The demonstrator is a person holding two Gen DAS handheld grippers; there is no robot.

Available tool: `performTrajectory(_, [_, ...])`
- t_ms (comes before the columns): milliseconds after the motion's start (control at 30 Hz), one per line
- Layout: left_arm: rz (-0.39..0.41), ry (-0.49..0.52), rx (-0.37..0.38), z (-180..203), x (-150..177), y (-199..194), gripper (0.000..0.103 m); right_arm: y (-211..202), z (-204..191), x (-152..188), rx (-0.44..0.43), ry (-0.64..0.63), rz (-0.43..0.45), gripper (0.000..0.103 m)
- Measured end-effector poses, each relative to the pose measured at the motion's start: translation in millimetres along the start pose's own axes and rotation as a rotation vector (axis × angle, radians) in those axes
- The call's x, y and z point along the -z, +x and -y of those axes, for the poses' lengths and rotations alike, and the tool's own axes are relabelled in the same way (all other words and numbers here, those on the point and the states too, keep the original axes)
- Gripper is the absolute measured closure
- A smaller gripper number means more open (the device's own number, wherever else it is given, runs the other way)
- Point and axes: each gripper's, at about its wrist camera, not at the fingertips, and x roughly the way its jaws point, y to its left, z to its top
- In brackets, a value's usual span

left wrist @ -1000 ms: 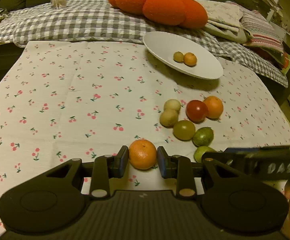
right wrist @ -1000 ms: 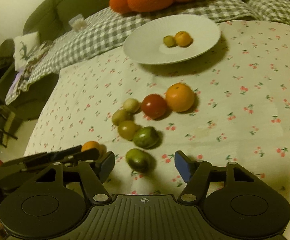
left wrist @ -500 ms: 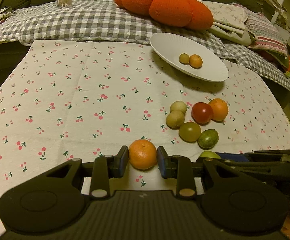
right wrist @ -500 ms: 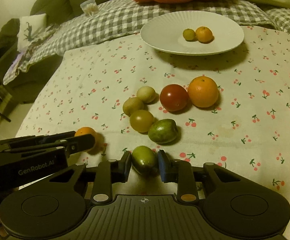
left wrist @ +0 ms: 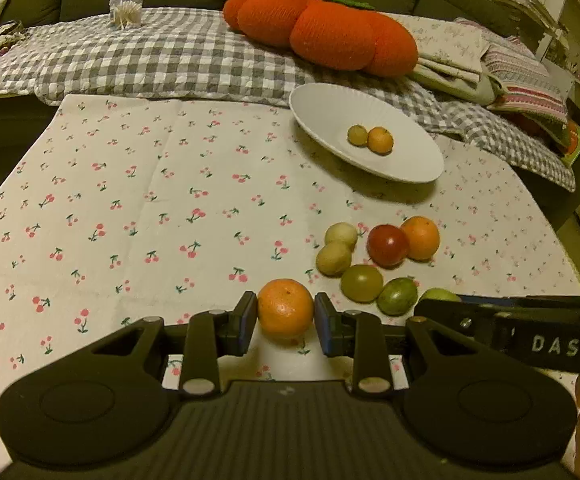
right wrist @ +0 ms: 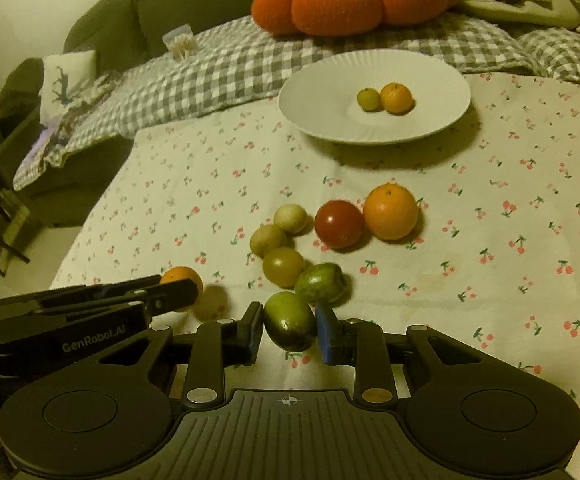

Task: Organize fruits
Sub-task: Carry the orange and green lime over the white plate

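The orange (left wrist: 285,314) sits between the pads of my left gripper (left wrist: 285,320), which is closed on it low over the cherry-print tablecloth (left wrist: 129,208). The green fruit (right wrist: 290,321) is pinched the same way in my right gripper (right wrist: 289,330), whose jaws have just closed onto it; it looks barely clear of the cloth. So I have one fruit in each hand, both at the near edge of the table, side by side.

The white plate (right wrist: 318,92) at the far side holds only two pieces, a small green fruit (right wrist: 368,99) touching a small orange one (right wrist: 397,98). Between me and the plate six fruits remain loose on the cloth: another green fruit (right wrist: 321,283) just beyond my right fingers, an olive-green round one (right wrist: 283,266), two pale yellowish ones (right wrist: 267,240), a red tomato-like fruit (right wrist: 339,224) and a larger orange (right wrist: 390,211) touching it.

By my reckoning the job is early: two placed, two in hand, six left to fetch.
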Motion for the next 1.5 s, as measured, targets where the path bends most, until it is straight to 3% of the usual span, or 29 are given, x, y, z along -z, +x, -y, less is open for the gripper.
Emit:
performTrajectory(433, [0.038, 0.018, 0.010, 11, -17, -2, 0.074, -23, 23, -20, 0.023, 0.046, 0.079, 0.076])
performTrajectory(700, [0.102, 0.074, 0.045, 32, -40, 4, 0.074, -29, 43, -44, 0.051, 0.077, 0.129, 0.076])
performTrajectory(1200, [0.185, 0.180, 0.073, 62, -87, 57, 0.074, -5, 72, -91, 0.079, 0.120, 0.163, 0.076])
performTrajectory(1500, [0.201, 0.238, 0.046, 69, -104, 91, 0.074, 27, 81, -120, 0.112, 0.111, 0.182, 0.076])
